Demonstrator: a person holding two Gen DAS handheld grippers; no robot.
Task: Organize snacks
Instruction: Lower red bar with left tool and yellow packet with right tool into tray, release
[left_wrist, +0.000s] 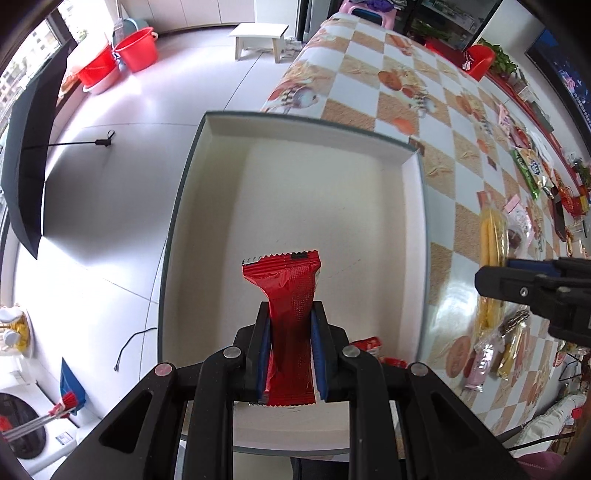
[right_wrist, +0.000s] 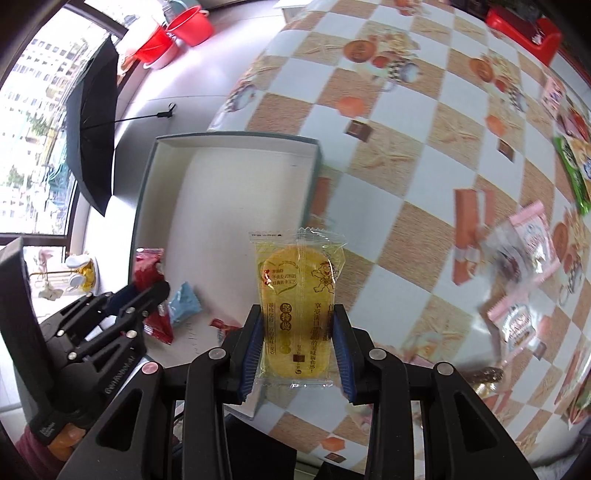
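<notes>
Left tool (left_wrist: 290, 314) pinching crinkled red foil packet (left_wrist: 286, 280); right tool (right_wrist: 298, 321) pinching glossy clear-wrapped yellow cracker (right_wrist: 297, 291).

both wrist views look down closely, sharing the white box (left_wrist: 410, 192) (right_wrist: 236, 147); edges perhaps distorted.

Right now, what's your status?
Left hand-held gripper shut on red snack over box. Right hand-held gripper shut on yellow cracker pack. Nothing blocking.

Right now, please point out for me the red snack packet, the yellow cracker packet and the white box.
red snack packet (left_wrist: 291, 291), left wrist view, middle of wrapper above the gripper.
yellow cracker packet (right_wrist: 295, 288), right wrist view, centre of clear wrapper.
white box (left_wrist: 295, 127), left wrist view, far inner wall.
</notes>
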